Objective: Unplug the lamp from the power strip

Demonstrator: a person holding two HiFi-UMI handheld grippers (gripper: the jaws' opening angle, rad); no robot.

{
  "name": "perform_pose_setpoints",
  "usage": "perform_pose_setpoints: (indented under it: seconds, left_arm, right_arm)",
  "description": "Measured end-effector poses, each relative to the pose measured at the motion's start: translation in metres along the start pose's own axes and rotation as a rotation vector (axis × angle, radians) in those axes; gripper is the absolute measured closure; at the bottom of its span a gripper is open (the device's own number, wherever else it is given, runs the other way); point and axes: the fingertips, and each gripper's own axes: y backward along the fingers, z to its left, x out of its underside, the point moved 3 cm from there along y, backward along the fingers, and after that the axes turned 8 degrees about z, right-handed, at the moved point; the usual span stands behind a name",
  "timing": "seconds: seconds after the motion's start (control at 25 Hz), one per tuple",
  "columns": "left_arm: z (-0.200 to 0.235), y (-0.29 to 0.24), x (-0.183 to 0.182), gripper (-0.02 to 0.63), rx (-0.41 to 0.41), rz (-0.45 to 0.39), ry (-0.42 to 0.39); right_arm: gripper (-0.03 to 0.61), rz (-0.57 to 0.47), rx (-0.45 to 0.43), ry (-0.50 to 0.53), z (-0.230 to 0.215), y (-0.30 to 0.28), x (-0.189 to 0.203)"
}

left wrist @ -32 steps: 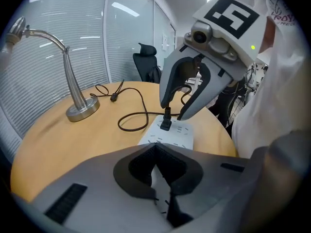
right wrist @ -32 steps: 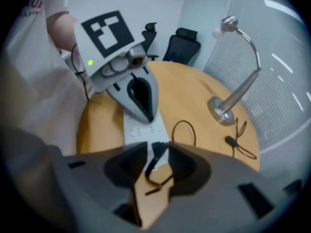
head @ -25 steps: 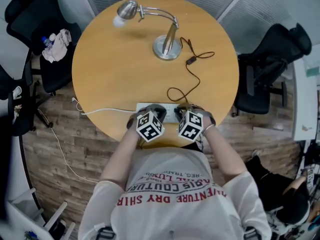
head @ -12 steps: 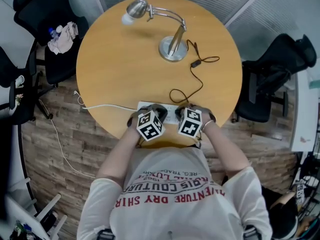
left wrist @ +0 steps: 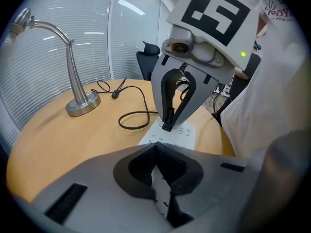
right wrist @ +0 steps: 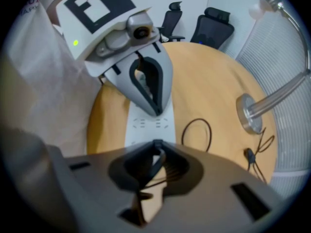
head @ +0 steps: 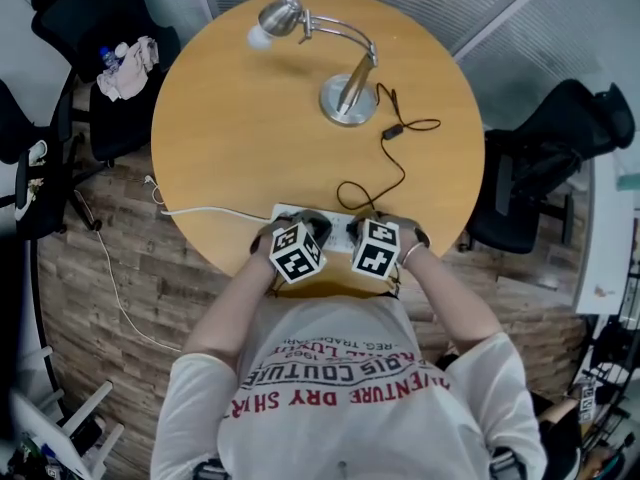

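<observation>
A silver gooseneck lamp (head: 347,98) stands at the table's far side. Its black cord (head: 395,168) loops down to a white power strip (head: 338,228) at the near edge. My left gripper (right wrist: 156,111) is shut, with its tips set down on the strip (right wrist: 146,125) and nothing between them. My right gripper (left wrist: 167,126) stands upright over the strip (left wrist: 183,132). Its jaws are closing on the lamp's black plug (left wrist: 168,121), which sits in a socket. In the right gripper view the cord runs between my own fingertips.
An inline switch (head: 392,131) lies on the cord near the lamp base. The strip's white cable (head: 200,213) runs off the table's left edge to the wooden floor. Black office chairs stand at left (head: 95,78) and right (head: 545,158).
Both grippers have stayed at the power strip. The right gripper has edged slightly toward the left one, and the head view has shifted a little.
</observation>
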Motion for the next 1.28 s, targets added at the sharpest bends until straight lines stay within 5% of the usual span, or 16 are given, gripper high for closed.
perform_pose_setpoints:
  seconds: [0.48, 1.0, 1.28]
  left_arm:
    - [-0.001, 0.000, -0.001, 0.586, 0.031, 0.012, 0.045]
    - [-0.008, -0.001, 0.000, 0.586, 0.029, 0.005, -0.009]
    - [-0.007, 0.000, 0.003, 0.586, 0.033, 0.007, -0.016]
  right_arm:
    - [0.508, 0.024, -0.027, -0.062, 0.004, 0.004, 0.001]
    - [0.508, 0.065, -0.043, -0.148, 0.014, 0.006, 0.003]
    - [0.508, -0.045, -0.054, -0.217, -0.012, 0.063, -0.007]
